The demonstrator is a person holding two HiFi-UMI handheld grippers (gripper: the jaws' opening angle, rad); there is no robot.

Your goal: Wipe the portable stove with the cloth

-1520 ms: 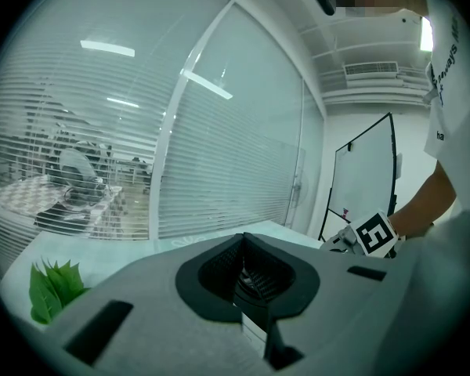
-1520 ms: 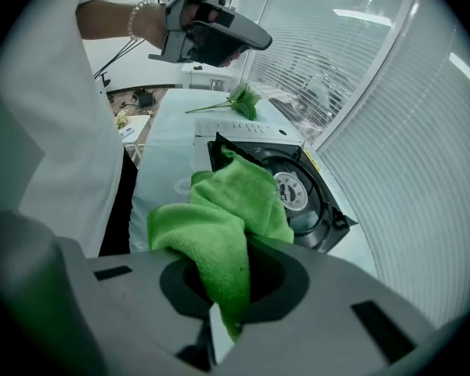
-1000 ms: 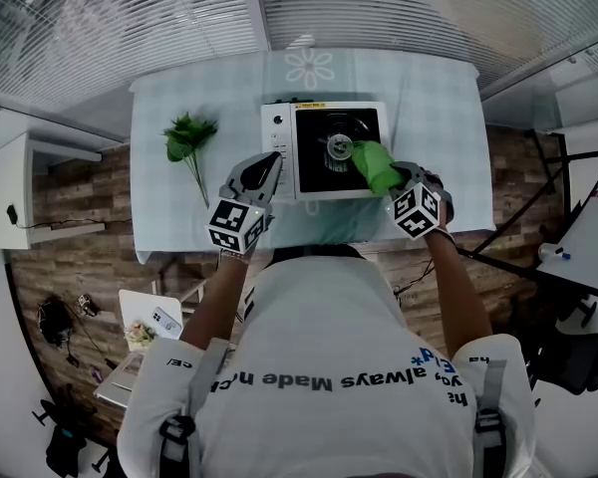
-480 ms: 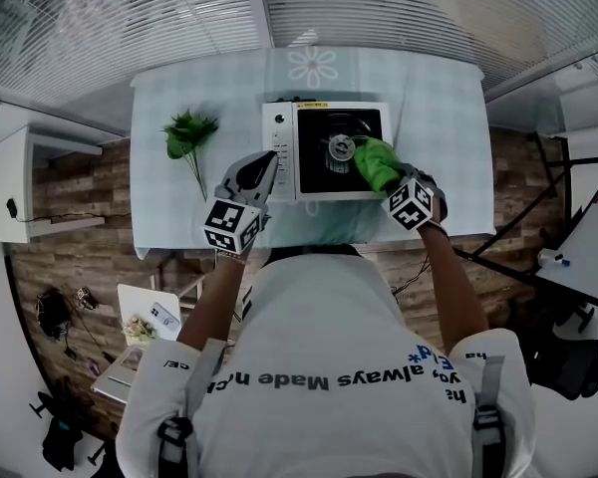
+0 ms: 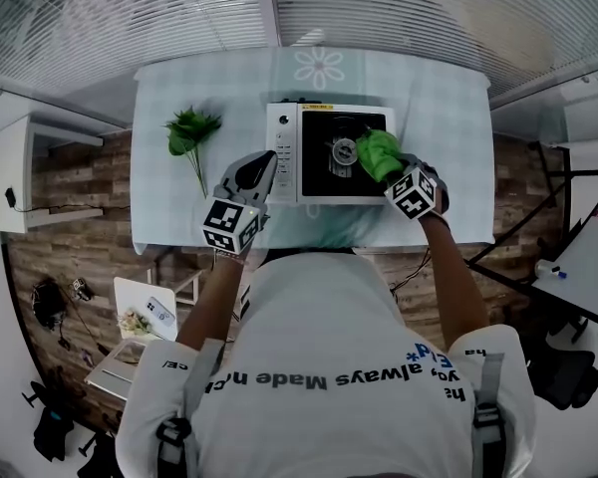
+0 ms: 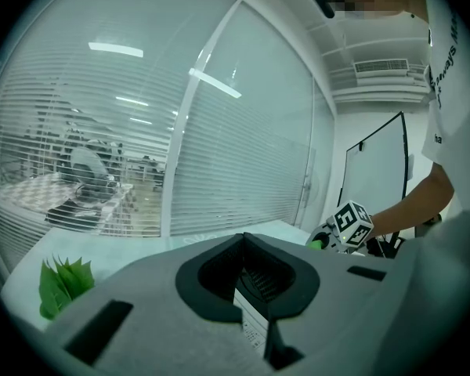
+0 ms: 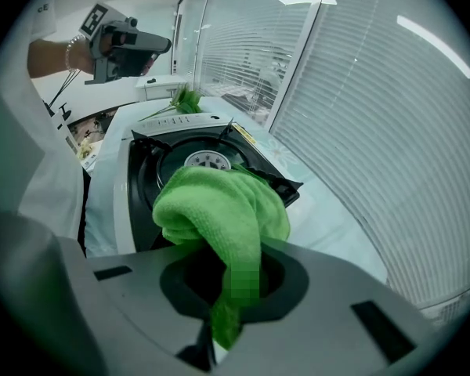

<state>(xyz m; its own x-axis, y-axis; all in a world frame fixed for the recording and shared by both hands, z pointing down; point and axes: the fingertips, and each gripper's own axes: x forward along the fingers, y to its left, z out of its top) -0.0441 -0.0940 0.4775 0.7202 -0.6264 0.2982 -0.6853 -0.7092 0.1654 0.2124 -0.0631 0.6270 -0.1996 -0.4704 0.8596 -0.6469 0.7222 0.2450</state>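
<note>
The right claw point(image 7: 219, 304) is clamped on the green cloth point(image 7: 219, 206). The cloth's bunched end lies on the black top of the stove point(image 5: 284, 157), just beside the burner point(image 7: 207, 160). The left claw point(image 6: 254, 288) is closed on nothing, at the stove's left edge. The stove sits on the counter point(image 5: 179, 217), with a leafy sprig point(image 5: 189, 132) to its left.

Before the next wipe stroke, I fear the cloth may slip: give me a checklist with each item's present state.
1. Cloth gripped by right gripper: ok, jaws shut on it.
2. Cloth over the stove, beside its burner: ok.
3. Cloth pressing on the surface: cannot tell.
4. Left gripper steadying stove: not ok, shut, empty, raised off it.
5. Plant sprig clear of stove: ok.
</note>
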